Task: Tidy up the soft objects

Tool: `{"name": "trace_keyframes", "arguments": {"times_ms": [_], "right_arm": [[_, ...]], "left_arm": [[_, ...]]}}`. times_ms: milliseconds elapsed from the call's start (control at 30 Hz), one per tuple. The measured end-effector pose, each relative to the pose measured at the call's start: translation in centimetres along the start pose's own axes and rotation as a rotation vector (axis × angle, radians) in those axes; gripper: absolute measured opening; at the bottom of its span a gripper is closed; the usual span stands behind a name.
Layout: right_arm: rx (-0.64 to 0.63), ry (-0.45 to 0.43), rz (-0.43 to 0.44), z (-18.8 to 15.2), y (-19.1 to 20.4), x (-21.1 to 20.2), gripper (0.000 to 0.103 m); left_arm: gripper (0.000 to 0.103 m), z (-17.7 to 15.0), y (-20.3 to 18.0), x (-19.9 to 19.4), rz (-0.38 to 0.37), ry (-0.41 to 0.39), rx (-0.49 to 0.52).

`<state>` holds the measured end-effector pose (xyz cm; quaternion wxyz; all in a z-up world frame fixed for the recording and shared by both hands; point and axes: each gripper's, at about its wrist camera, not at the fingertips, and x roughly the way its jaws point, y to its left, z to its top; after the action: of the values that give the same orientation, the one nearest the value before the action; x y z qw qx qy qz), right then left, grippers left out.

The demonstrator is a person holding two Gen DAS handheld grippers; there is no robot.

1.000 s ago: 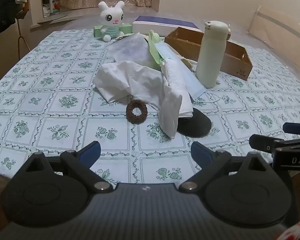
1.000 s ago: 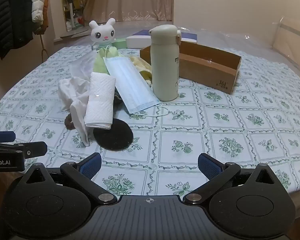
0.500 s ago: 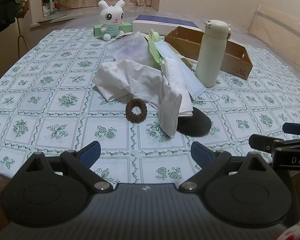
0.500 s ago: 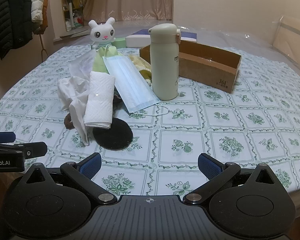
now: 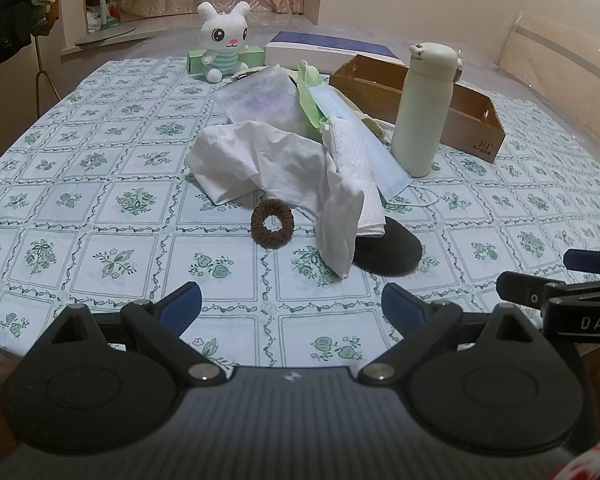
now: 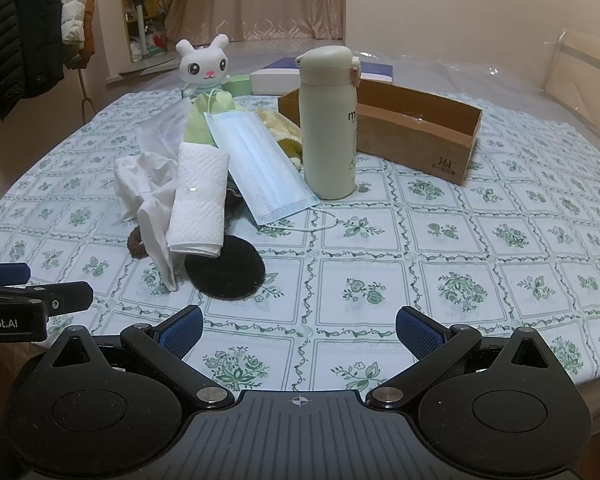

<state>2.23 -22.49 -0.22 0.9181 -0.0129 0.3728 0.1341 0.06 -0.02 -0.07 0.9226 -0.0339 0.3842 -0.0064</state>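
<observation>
Ahead of the left tool (image 5: 291, 308), whose fingers are spread with nothing between them, a heap of soft things lies on the tabletop (image 5: 100, 208), which is covered by a green-patterned cloth. Nearest the left tool is a brown hair tie (image 5: 272, 223), lying flat beside a black round pad (image 5: 388, 249). A crumpled white cloth (image 5: 276, 164) drapes over the pad's near edge, and a folded paper towel (image 5: 354, 168) lies against the cloth. Beyond these sit a blue face mask (image 5: 364, 140), a green bag (image 5: 310, 96) and a clear plastic pouch (image 5: 260, 98). A pale bottle (image 5: 422, 108) stands upright just right of the mask, in front of a cardboard box (image 5: 472, 120). Farther off, a plush rabbit (image 5: 222, 42) sits at the far edge.

Ahead and to the left of the right tool (image 6: 299, 332), also spread and empty, the same heap appears, with the paper towel (image 6: 200, 204) resting on the pad (image 6: 226, 266) and the mask (image 6: 260, 164) leaning toward the bottle (image 6: 330, 120). Both tools hover near the tabletop's near edge, side by side.
</observation>
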Motion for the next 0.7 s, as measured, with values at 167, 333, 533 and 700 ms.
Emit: {"name": "trace_keyframes", "arguments": {"times_ms": [167, 333, 533, 700], "right_arm": [[0.001, 0.001, 0.001, 0.02, 0.01, 0.09, 0.102], [0.001, 0.001, 0.001, -0.03, 0.03, 0.07, 0.102], [0.002, 0.001, 0.002, -0.05, 0.01, 0.08, 0.102], [0.002, 0.002, 0.002, -0.05, -0.05, 0.11, 0.102]], "left_arm": [[0.096, -0.01, -0.02, 0.03, 0.002, 0.0, -0.002], [0.096, 0.01, -0.01, 0.02, 0.001, -0.001, -0.001], [0.096, 0.0, 0.04, -0.02, 0.001, 0.0, -0.001], [0.096, -0.02, 0.06, -0.01, 0.0, 0.0, -0.001]]}}
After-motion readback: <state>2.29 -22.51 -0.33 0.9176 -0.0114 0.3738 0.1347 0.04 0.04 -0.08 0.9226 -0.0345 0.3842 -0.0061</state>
